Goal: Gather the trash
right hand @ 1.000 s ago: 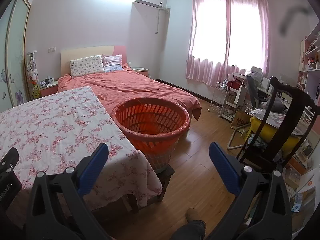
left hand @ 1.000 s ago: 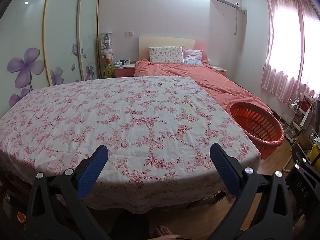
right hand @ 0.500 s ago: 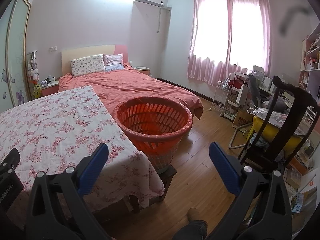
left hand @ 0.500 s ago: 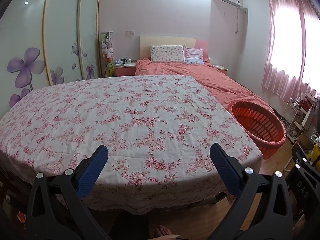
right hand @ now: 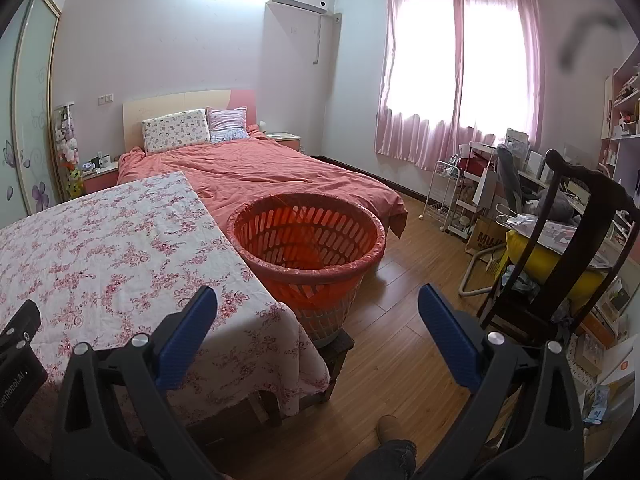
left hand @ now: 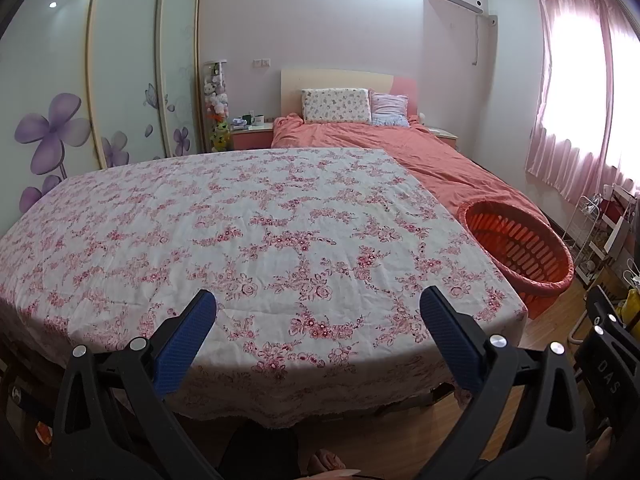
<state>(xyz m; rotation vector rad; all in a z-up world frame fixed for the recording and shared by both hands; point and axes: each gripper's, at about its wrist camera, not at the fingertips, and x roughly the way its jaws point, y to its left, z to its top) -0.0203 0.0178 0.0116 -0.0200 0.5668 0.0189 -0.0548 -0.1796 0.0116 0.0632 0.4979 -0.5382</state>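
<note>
Matt floral cloth on table [left hand: 280, 216], slotted, seemingly plastic orange basket [right hand: 308, 240], glossy wood floor [right hand: 400, 320].

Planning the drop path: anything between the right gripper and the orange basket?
Nothing visible. The right gripper is open and empty; the orange basket sits just ahead beside the floral-clothed table, its mouth unobstructed.

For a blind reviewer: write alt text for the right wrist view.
The open right gripper points at an orange slatted basket lined with a thin bag, standing on a low stool beside a table with a floral cloth. Behind lie a bed with a coral cover, a pink-curtained window and, at right, a dark wooden chair.
</note>
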